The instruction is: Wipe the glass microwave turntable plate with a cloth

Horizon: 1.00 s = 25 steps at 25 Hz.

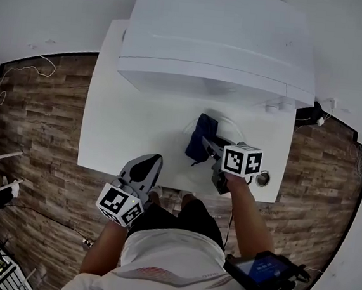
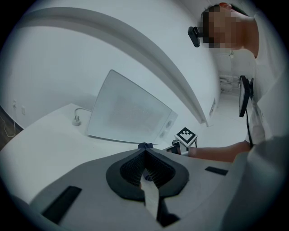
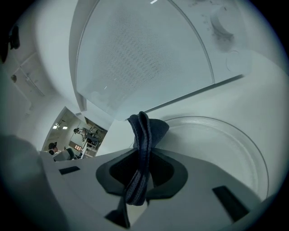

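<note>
Navy cloth [image 3: 151, 128] sits clamped in right gripper [image 3: 141, 158] jaws.

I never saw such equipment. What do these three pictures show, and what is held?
A person holds a grey two-jaw gripper in each hand; no robot. One picture comes from a head camera looking down; the others from a camera on each gripper. On the white table are a white microwave oven and a round clear glass plate. The right gripper is clamped on a dark blue cloth over that plate. The left gripper is shut and empty, near the table's front edge.
</note>
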Tool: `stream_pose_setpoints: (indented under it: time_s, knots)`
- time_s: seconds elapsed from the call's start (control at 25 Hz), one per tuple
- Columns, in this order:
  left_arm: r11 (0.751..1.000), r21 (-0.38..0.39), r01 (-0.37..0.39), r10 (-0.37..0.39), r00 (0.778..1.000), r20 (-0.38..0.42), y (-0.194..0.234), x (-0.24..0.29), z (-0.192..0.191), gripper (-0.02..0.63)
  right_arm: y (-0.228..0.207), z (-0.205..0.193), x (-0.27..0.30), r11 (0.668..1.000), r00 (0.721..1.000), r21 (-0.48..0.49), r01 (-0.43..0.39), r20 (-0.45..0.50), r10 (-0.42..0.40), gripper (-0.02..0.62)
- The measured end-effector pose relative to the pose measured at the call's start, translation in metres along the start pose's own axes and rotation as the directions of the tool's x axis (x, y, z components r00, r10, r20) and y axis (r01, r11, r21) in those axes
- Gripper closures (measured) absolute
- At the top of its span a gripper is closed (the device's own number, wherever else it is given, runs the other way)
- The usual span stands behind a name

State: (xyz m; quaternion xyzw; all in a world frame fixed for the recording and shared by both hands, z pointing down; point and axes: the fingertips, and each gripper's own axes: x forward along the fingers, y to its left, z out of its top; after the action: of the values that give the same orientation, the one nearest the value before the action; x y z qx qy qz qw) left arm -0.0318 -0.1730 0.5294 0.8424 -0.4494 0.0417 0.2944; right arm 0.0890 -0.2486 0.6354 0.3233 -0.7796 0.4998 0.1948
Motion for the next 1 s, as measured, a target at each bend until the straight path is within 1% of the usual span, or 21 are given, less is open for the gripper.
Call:
stream_pose_setpoints:
  time_s: [0.28,0.52,0.68,0.88,1.0]
  knots:
    - [1.000,-0.001,0.009,-0.009,1.000,-0.013,-0.007,0.008,-0.001,0.597,-0.027,0.006,-0.025,0.996,0.999,0.087,0.020,0.034,-0.023,0.532]
    - [1.000,0.002,0.030,-0.030,0.999,-0.016,-0.017,0.018,-0.001,0.597,-0.054,0.005,-0.056,0.990,0.995,0.118,0.076,0.055,-0.083,0.531]
    - [0.999,0.008,0.051,-0.051,0.998,-0.022,-0.025,0.026,-0.001,0.595,-0.072,0.002,-0.077,0.985,0.990,0.131,0.112,0.069,-0.122,0.532]
    - [0.997,0.017,0.069,-0.069,0.997,-0.033,-0.032,0.033,-0.001,0.597,-0.087,0.000,-0.098,0.980,0.981,0.101,0.169,0.081,-0.178,0.532]
    - [0.997,0.022,0.076,-0.075,0.996,-0.037,-0.035,0.035,-0.001,0.597,-0.095,-0.001,-0.109,0.977,0.976,0.098,0.188,0.093,-0.197,0.532]
